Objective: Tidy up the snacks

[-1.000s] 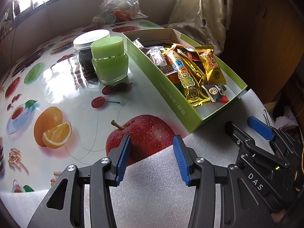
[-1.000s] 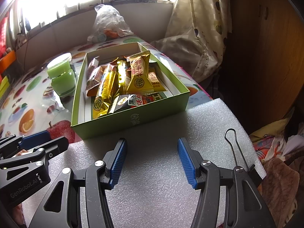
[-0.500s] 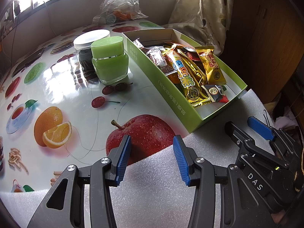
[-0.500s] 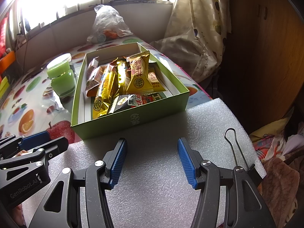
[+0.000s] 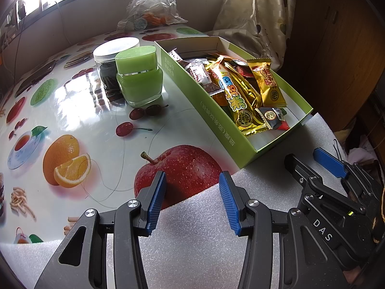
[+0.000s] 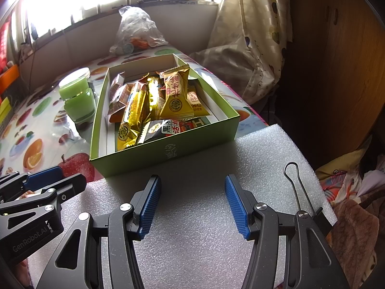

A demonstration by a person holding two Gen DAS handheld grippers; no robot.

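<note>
A green open box (image 5: 216,122) (image 6: 168,154) stands on the fruit-print table and holds several wrapped snacks: a long gold bar (image 5: 237,101) (image 6: 131,118), a gold pillow pack (image 5: 267,82) (image 6: 176,94) and a dark packet (image 5: 274,118) (image 6: 166,128). My left gripper (image 5: 192,200) is open and empty over the white foam sheet (image 5: 192,240), near side of the box. My right gripper (image 6: 192,202) is open and empty over the same foam (image 6: 192,216), just before the box's near wall. Each gripper shows at the edge of the other's view.
A green jar (image 5: 138,79) (image 6: 77,101) and a white-lidded clear jar (image 5: 110,62) stand left of the box. A clear plastic bag (image 5: 149,7) (image 6: 134,33) lies at the table's far end. A curtain (image 6: 252,36) and a wooden cabinet (image 6: 336,72) are to the right.
</note>
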